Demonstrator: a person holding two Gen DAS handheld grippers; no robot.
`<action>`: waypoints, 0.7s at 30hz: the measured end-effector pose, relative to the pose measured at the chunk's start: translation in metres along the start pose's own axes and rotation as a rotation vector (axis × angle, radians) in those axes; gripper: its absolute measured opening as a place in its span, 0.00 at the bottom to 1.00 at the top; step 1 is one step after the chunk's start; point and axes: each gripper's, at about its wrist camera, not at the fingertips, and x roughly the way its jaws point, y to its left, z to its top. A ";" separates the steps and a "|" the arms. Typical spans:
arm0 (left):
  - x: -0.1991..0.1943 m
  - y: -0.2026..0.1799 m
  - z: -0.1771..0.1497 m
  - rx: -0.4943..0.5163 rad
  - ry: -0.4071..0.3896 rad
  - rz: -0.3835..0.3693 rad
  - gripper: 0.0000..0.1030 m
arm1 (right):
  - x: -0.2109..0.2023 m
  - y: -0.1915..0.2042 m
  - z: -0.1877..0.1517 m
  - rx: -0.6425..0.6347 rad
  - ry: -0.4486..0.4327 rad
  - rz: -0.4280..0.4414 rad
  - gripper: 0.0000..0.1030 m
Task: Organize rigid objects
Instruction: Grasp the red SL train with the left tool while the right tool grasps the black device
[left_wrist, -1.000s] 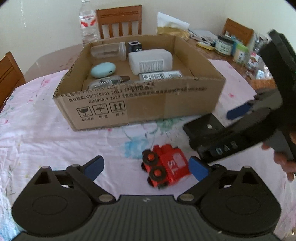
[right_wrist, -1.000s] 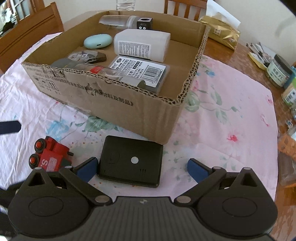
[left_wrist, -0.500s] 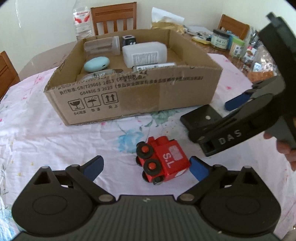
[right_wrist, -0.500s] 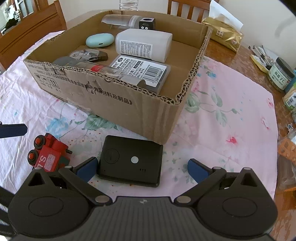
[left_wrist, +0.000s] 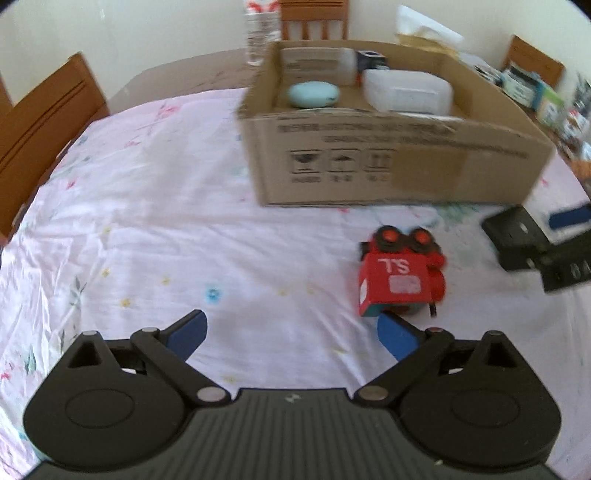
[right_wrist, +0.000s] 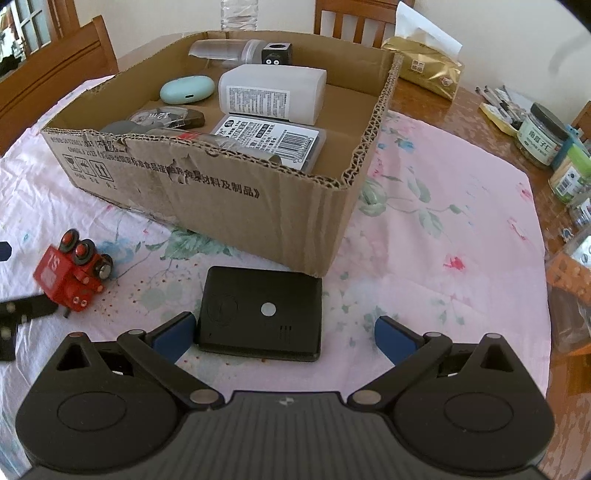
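Observation:
A red toy train (left_wrist: 400, 273) lies on the pink floral cloth, just ahead of my left gripper's right fingertip (left_wrist: 395, 334); it also shows in the right wrist view (right_wrist: 72, 271). My left gripper (left_wrist: 291, 330) is open and empty. A flat black box (right_wrist: 260, 312) lies in front of the cardboard box (right_wrist: 236, 192), between the fingers of my open right gripper (right_wrist: 284, 334), its left edge against the left fingertip (right_wrist: 173, 334). The cardboard box (left_wrist: 399, 162) holds a mint case (right_wrist: 186, 88), a white container (right_wrist: 271, 92) and several other items.
Wooden chairs (left_wrist: 40, 122) stand around the table. Jars and packets (right_wrist: 546, 136) crowd the right table edge. A gold bag (right_wrist: 430, 68) and a water bottle (left_wrist: 258, 33) stand behind the box. The right gripper's body (left_wrist: 554, 251) shows at the left view's right edge.
My left gripper swung left and drew back, so the toy train now sits off its right fingertip instead of between the fingers. The right gripper has barely moved.

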 end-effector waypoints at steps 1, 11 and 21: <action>0.000 0.001 0.001 -0.007 0.003 0.002 0.95 | -0.001 0.000 -0.001 0.002 -0.004 -0.002 1.00; -0.010 -0.035 0.001 0.092 -0.047 -0.123 0.91 | -0.009 0.003 -0.022 0.015 -0.083 -0.013 1.00; 0.002 -0.043 0.015 0.101 -0.090 -0.130 0.49 | -0.011 0.003 -0.026 0.010 -0.106 -0.010 1.00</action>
